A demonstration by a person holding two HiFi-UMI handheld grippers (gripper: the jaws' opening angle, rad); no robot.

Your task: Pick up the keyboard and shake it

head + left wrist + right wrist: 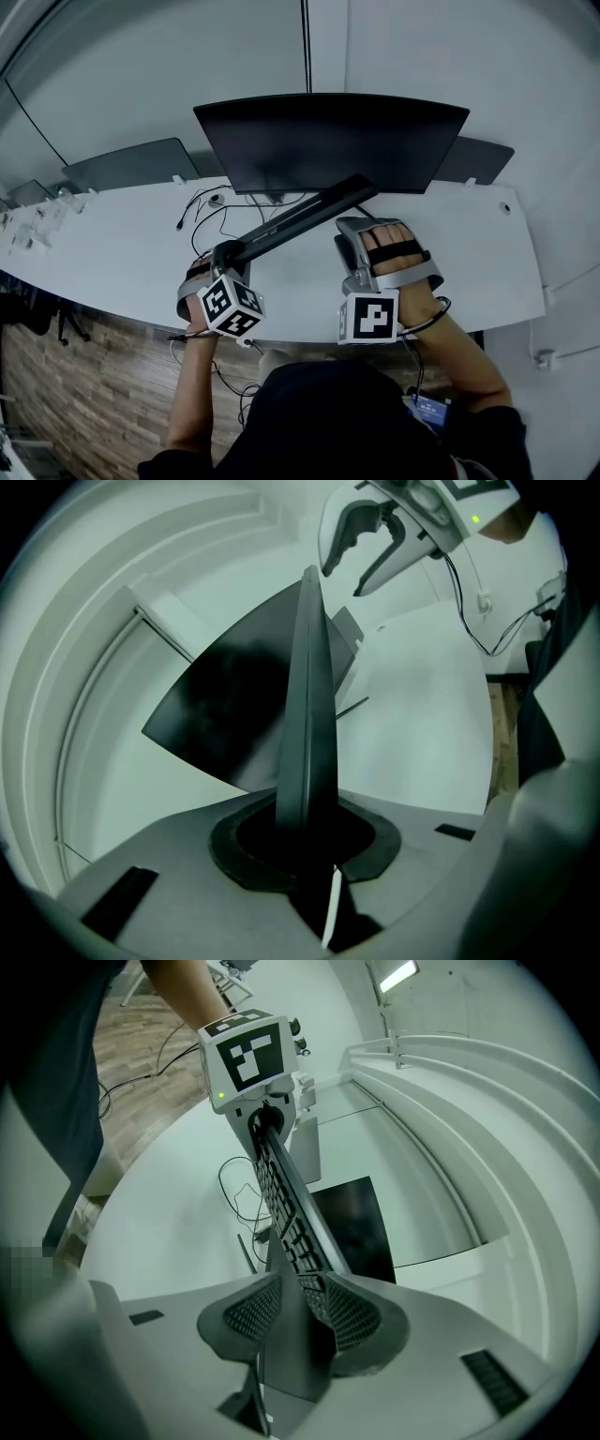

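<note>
A slim black keyboard (300,217) is up off the white desk (112,253), turned on its long edge and slanting from lower left to upper right. My left gripper (226,253) is shut on its left end, and my right gripper (351,232) is shut on its right end. In the left gripper view the keyboard (306,705) runs edge-on from my left gripper (305,841) to the right gripper (367,538) at its far end. The right gripper view shows the keys of the keyboard (286,1208) pinched in my right gripper (302,1321), with the left gripper (265,1117) beyond.
A dark monitor (328,141) stands at the back of the desk, just behind the raised keyboard. Loose cables (208,208) lie on the desk left of the monitor foot. Grey divider panels (131,164) sit behind. The desk's front edge is near my arms.
</note>
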